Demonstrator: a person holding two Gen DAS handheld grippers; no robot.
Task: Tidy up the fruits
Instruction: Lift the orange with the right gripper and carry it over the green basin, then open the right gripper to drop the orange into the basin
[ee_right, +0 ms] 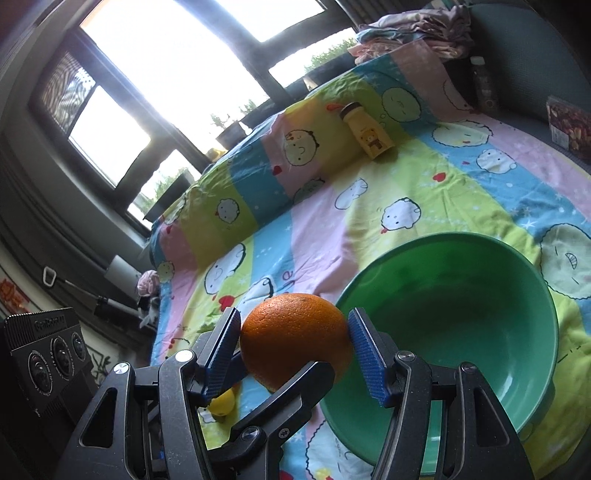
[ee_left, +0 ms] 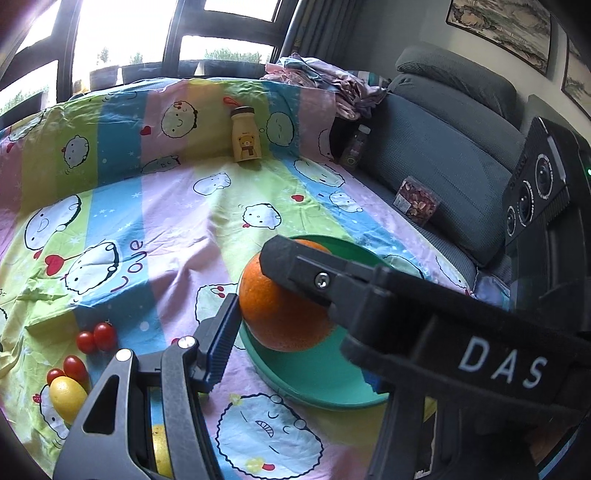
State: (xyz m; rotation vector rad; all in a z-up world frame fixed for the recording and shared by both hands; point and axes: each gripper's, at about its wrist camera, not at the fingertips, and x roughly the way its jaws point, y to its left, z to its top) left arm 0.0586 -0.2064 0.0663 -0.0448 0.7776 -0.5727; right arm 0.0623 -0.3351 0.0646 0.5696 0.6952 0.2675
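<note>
In the left wrist view, a striped cartoon bedsheet (ee_left: 166, 221) in pink, blue, green and yellow covers the surface. It rises at the back into a covered ridge, where a yellow bear bottle (ee_left: 245, 140) leans. A bright window (ee_left: 129, 29) with dark frames fills the upper left. Grey sofa cushions (ee_left: 443, 147) run down the right, with crumpled clothes (ee_left: 325, 77) above them, a dark bottle (ee_left: 356, 146) and a clear box (ee_left: 417, 201) of reddish bits; framed paintings (ee_left: 498, 26) hang upper right.

At centre the orange (ee_left: 280, 317) sits at the left rim of the green bowl (ee_left: 314, 380). The left gripper (ee_left: 284, 310) has one blue pad against the orange's left side. Its other finger is hidden, so I cannot tell whether it grips. The right gripper (ee_left: 291, 280) comes in from the right, one black finger over the orange's top. Red cherry tomatoes (ee_left: 96, 336) and a yellow fruit (ee_left: 68, 397) lie lower left.

In the right wrist view, the right gripper's two blue pads press the orange's sides at lower centre, half-wide. The orange is just left of the bowl, which stands lower right. A black finger of the left gripper crosses beneath the orange. The window takes the upper left, the sheet the middle.
</note>
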